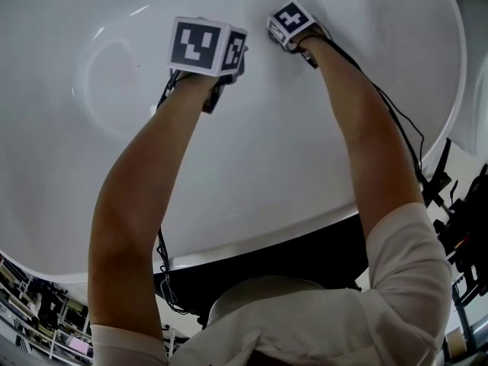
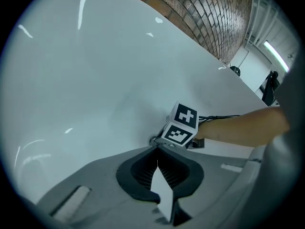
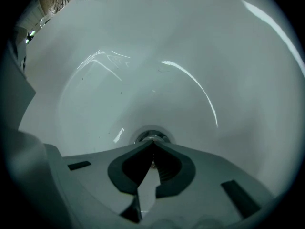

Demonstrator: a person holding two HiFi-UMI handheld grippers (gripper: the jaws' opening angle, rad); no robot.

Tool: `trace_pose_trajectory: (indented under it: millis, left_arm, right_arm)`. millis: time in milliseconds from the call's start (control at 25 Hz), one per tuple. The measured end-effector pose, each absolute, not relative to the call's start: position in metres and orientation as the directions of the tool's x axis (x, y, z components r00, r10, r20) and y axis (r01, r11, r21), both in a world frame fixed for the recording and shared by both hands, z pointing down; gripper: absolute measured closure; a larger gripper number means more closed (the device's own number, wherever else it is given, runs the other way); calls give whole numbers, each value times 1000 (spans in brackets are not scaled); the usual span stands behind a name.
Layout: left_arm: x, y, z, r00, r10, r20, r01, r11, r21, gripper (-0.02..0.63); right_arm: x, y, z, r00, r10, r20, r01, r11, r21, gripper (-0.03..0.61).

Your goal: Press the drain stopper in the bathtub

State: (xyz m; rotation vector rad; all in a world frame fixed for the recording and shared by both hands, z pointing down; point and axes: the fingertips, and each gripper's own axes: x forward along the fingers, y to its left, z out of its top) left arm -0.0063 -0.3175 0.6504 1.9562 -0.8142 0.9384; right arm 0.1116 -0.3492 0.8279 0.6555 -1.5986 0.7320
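The chrome drain stopper (image 3: 151, 137) sits at the bottom of the white bathtub (image 1: 91, 158). In the right gripper view my right gripper (image 3: 153, 144) is shut, and its joined tips rest right at the stopper's near edge. My left gripper (image 2: 157, 148) is also shut with nothing between its jaws. It points at the right gripper's marker cube (image 2: 182, 126), where a bit of the drain rim (image 2: 152, 140) shows. In the head view both grippers, left (image 1: 207, 48) and right (image 1: 293, 25), reach deep into the tub and hide the stopper.
The tub's curved white walls surround both grippers. A black cable (image 1: 396, 120) runs along the right forearm. A brick wall (image 2: 209, 13) rises behind the tub's far rim. Dark equipment (image 1: 457, 219) stands outside the tub at the right.
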Motion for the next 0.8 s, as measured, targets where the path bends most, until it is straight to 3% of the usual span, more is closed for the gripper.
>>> trace_pose_trajectory:
  millis: [520, 800]
  left_arm:
    - [-8, -288, 675, 558, -150, 816, -780, -430, 455, 606]
    - [-9, -282, 679, 564, -149, 813, -784, -406, 470, 606]
  right_arm:
    - [85, -345, 825, -131, 13, 991, -782, 613, -111, 560]
    - [108, -350, 831, -133, 12, 991, -797, 594, -114, 561]
